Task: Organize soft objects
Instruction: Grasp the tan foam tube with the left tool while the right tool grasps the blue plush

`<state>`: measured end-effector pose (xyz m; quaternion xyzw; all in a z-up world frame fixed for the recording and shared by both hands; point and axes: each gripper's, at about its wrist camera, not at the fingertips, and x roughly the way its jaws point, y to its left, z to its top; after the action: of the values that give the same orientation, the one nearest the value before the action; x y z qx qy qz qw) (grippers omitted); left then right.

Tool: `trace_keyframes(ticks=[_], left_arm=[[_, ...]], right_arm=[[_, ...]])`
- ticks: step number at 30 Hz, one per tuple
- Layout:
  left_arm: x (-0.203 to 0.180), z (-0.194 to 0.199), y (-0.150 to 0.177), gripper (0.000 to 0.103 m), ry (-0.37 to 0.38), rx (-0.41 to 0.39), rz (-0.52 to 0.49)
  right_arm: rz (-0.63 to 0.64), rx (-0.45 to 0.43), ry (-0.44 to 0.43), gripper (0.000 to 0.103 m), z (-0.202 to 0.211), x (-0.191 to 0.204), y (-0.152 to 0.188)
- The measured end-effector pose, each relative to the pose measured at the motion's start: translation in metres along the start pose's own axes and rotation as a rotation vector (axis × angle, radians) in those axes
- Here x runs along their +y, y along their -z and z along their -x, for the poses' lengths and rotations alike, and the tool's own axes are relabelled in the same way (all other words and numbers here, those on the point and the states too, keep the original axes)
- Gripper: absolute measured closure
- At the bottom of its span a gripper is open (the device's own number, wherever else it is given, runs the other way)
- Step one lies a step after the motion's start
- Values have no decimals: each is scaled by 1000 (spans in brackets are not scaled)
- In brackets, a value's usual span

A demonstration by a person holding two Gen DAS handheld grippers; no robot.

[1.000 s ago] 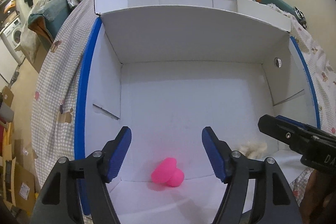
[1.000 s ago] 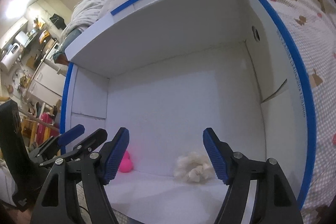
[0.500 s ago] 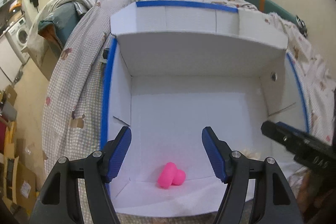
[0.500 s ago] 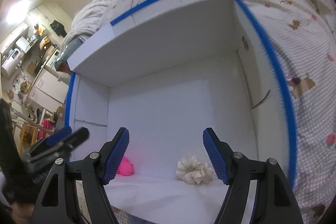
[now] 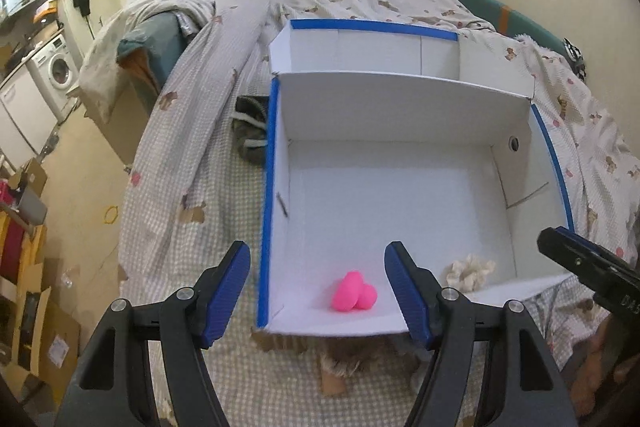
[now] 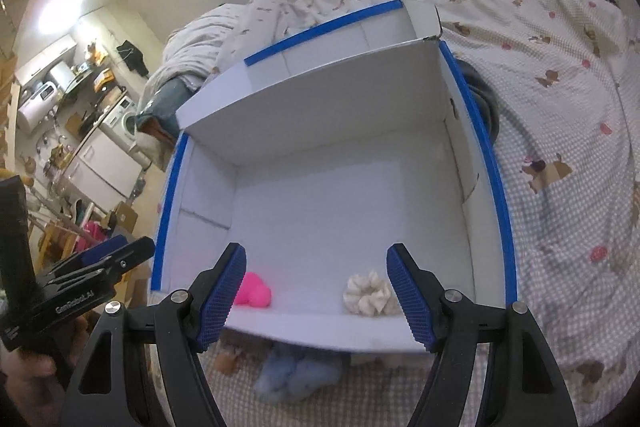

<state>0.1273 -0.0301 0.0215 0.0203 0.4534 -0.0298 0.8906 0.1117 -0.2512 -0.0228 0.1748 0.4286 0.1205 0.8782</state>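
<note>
White cardboard edged in blue tape forms the open box [image 5: 400, 195] that fills the centre of both views, sitting on a checked bedspread [image 5: 180, 227]. At the far left of the left wrist view a washing machine [image 5: 56, 71] stands by the wall. Along the bottom, the left gripper [image 5: 318, 289] has its blue pads apart with nothing between them. Just right of its middle, a pink soft toy [image 5: 354, 291] lies on the box floor near the front wall, and further right a cream scrunchie [image 5: 468, 271] rests in the lower right corner. In the right wrist view the right gripper [image 6: 316, 293] also stands spread and empty. Below the box's front edge lies something pale blue and fuzzy [image 6: 296, 373], possibly socks, too blurred to tell.
</note>
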Motion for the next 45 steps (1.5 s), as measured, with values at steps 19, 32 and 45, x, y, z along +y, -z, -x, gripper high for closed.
trace_keyframes(ticks=[19,32,45], left_arm=[[43,3,59,36,-33,37,115],[74,-13,73,36,-54,136,229],[61,-33,81,36,-47,209,189]], right_arm=[[-50,79,-61,26,19,-13,50],[9,339,-65,26,-43,9,77],[125,481,-3,47,-89,36,95]])
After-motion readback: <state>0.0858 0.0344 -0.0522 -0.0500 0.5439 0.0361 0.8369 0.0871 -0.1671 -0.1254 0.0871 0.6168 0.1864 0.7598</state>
